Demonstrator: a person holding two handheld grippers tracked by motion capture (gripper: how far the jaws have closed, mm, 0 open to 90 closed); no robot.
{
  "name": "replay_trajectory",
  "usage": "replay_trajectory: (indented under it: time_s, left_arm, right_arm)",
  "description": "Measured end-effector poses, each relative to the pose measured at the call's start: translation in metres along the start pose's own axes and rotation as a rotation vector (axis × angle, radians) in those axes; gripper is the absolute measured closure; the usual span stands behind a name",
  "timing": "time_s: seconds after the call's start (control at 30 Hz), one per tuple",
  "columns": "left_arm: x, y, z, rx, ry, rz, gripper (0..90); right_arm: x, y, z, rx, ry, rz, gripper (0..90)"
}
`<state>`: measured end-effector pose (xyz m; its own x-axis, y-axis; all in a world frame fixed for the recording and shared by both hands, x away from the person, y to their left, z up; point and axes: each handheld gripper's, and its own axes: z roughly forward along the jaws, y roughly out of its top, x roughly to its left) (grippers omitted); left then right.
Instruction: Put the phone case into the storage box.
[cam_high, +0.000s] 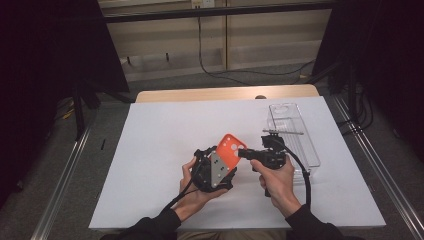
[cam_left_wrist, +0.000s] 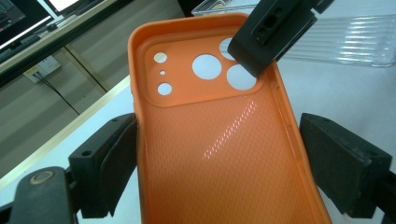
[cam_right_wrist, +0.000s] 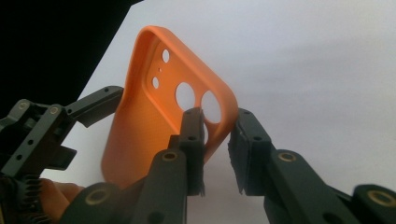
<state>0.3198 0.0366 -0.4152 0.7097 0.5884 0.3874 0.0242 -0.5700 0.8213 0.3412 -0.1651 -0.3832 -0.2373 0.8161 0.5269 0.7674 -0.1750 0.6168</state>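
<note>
Straddling orange phone case (cam_right_wrist: 140, 121) rim: right gripper (cam_right_wrist: 215, 135); left gripper (cam_left_wrist: 215, 158) flanks sides.

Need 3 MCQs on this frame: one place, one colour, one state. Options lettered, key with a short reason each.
1. Where does the clear plastic tray lie?
A. on the table's right side, beyond the right gripper
B. at the table's left edge
C. under the left gripper

2. What colour is the phone case?
A. blue
B. orange
C. black

3. How does the right gripper stand to the case?
A. far from it, over the tray
B. flat on top of its back
C. its jaws straddle the rim at the camera-hole end

Key:
1 A: in the high view the tray sits right of centre, past the right gripper.
2 B: the case is orange in all three views.
3 C: in the right gripper view one jaw is inside the rim and one outside; the left gripper has the case between its jaws lower down.
</note>
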Motion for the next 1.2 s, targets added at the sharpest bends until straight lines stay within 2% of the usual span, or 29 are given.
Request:
replay_trajectory:
  time_s: [0.1, 0.2, 0.3, 0.73, 0.87, 1.0, 1.13, 1.2]
  left_arm:
    - [-0.001, -0.0009, 0.001, 0.002, 0.003, -0.01, 14.0]
    - [-0.0011, -0.0014, 0.0015, 0.004, 0.011, -0.006, 14.0]
    - [-0.0021, -0.0016, 0.0018, 0.005, 0.017, 0.0, 14.0]
    - [-0.0031, -0.0019, 0.0044, -0.009, 0.076, -0.004, 12.8]
    - [-0.0014, -0.0017, 0.0052, -0.008, 0.071, -0.017, 11.8]
    - [0.0032, -0.0028, 0.0066, 0.007, 0.009, -0.057, 16.0]
    - [0.0022, -0.0022, 0.0066, 0.001, 0.006, -0.05, 15.6]
    - [0.0029, -0.0025, 0.007, -0.006, -0.004, -0.061, 13.0]
  right_arm:
    - [-0.0003, -0.0009, -0.0008, -0.006, 0.011, 0.011, 77.8]
    - [-0.0015, -0.0014, -0.0014, -0.011, 0.038, 0.037, 79.6]
    - [-0.0021, -0.0013, -0.0015, -0.01, 0.043, 0.056, 80.7]
    - [-0.0021, -0.0001, -0.0024, -0.049, 0.082, 0.08, 83.1]
    - [-0.0017, 0.0, -0.003, -0.055, 0.084, 0.085, 83.2]
    - [-0.0012, -0.0004, -0.003, -0.063, 0.085, 0.079, 85.0]
    - [-0.0015, -0.0001, -0.0032, -0.066, 0.081, 0.076, 85.1]
    - [-0.0016, 0.0, -0.0035, -0.067, 0.073, 0.073, 85.2]
